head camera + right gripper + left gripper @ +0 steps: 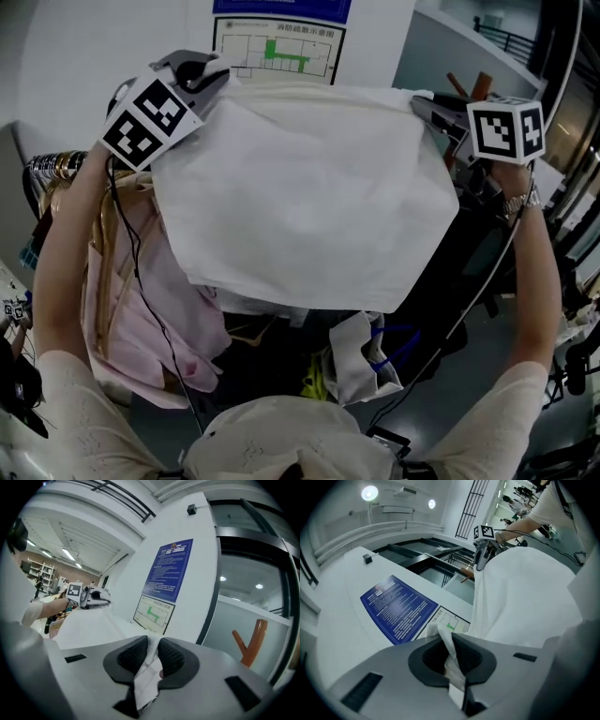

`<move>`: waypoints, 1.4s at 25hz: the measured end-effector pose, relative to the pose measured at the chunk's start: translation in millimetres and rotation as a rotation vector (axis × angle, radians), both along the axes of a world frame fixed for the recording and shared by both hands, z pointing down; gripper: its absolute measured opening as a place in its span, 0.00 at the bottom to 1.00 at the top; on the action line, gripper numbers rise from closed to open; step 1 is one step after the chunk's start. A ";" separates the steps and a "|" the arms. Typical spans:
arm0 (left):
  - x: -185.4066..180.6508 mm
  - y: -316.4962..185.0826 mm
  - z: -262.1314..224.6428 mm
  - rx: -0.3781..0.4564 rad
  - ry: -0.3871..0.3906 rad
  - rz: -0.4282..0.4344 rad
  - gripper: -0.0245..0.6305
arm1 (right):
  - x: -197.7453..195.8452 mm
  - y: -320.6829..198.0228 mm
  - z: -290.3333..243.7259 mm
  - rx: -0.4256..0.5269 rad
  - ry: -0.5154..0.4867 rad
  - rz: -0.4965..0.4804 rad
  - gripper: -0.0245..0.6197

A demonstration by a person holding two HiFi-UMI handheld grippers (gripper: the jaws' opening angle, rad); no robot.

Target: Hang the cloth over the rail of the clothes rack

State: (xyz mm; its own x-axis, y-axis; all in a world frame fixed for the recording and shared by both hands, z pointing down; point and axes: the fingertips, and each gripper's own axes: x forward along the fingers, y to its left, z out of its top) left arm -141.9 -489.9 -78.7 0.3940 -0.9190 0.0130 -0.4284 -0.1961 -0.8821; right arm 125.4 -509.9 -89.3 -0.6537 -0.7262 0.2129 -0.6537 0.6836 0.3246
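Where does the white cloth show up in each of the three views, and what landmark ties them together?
Head view: white cloth fills the centre, stretched from left gripper to right gripper.
Left gripper view: cloth in the right half, running up from the jaws.
Right gripper view: cloth at lower left, spreading away from the jaws.
Shared landmark: the floor plan sign on the wall, in all three.
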 end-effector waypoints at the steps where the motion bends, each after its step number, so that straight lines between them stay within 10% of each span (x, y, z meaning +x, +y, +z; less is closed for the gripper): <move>1: 0.2 -1.1 0.9 -0.007 0.013 -0.003 0.07 | 4.0 -0.1 -0.9 -0.004 -0.010 0.007 0.14; 10: 6.3 -2.8 -12.3 0.035 0.049 0.027 0.07 | 29.3 -0.7 -31.9 0.071 -0.124 0.049 0.20; 16: 14.6 13.8 -22.5 0.130 0.047 0.075 0.07 | -63.7 59.4 -47.6 0.242 -0.061 -0.158 0.20; 23: 14.6 28.1 -29.3 0.110 0.100 0.172 0.07 | -197.5 82.9 -19.8 0.209 0.076 -0.387 0.20; 35: 18.4 45.5 -32.3 0.044 0.127 0.232 0.07 | -259.9 48.8 -5.6 0.175 0.106 -0.365 0.20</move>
State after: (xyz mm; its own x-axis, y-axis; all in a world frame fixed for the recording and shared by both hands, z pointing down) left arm -123.4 -444.5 -111.0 0.5904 -0.8024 -0.0875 -0.4839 -0.2651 -0.8340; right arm -134.5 -461.0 -94.9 -0.8560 -0.4822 0.1864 -0.3356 0.7925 0.5092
